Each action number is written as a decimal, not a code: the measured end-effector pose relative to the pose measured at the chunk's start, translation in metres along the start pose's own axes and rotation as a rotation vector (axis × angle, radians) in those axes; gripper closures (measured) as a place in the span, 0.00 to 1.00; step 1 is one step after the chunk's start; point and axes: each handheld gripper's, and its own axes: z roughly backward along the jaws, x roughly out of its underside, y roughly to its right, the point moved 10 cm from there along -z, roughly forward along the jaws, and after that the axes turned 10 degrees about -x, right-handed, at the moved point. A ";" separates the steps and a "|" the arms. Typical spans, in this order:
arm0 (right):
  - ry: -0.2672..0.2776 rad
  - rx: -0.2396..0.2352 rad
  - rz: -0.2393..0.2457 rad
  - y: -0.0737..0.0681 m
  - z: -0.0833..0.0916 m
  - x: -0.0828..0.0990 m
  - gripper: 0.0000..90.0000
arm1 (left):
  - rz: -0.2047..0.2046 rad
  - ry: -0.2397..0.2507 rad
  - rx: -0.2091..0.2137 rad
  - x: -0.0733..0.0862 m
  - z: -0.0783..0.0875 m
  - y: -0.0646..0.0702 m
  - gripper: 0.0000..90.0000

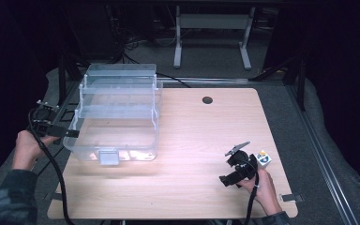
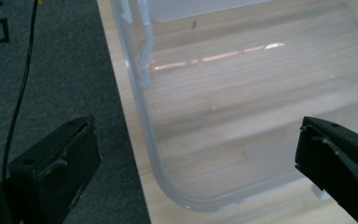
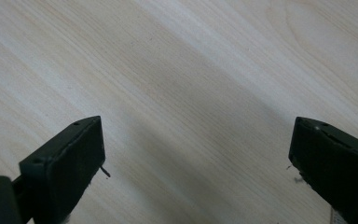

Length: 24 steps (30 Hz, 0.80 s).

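Fingers (image 2: 56, 163) of the left gripper (image 1: 58, 130) are standing wide apart, gripping nothing, straddling the near left corner of the clear plastic bin (image 1: 117, 117); the right gripper (image 1: 238, 169) is likewise gaping wide over bare wood, well to the right of the bin.

Item: clear plastic bin, lid hinged up at its back, sitting on the left part of the wooden table (image 1: 192, 140), its left wall at the table's edge. Judged light, rigid yet slightly springy, smooth and slippery (thin walls, likely to flex). Best hold: the rim or the front latch tab, pinched across the wall.

Item: small printed cube (image 1: 264, 158), lying just beside the right gripper, far right of the bin.

Views: the high view is showing bin, cube and both hands together; the left gripper view is showing the bin's rounded corner and see-through floor close up; the right gripper view is showing wood grain between its jaws.
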 end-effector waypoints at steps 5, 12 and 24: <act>-0.014 -0.013 0.007 -0.002 -0.002 0.002 0.04 | 0.004 -0.072 0.003 -0.004 -0.017 -0.008 0.09; -0.039 -0.015 0.016 -0.004 -0.005 0.003 0.04 | 0.037 -0.141 0.004 -0.002 -0.034 -0.017 0.30; -0.030 0.000 0.000 0.000 -0.003 0.003 0.07 | 0.105 -0.241 -0.043 0.004 -0.057 -0.023 0.78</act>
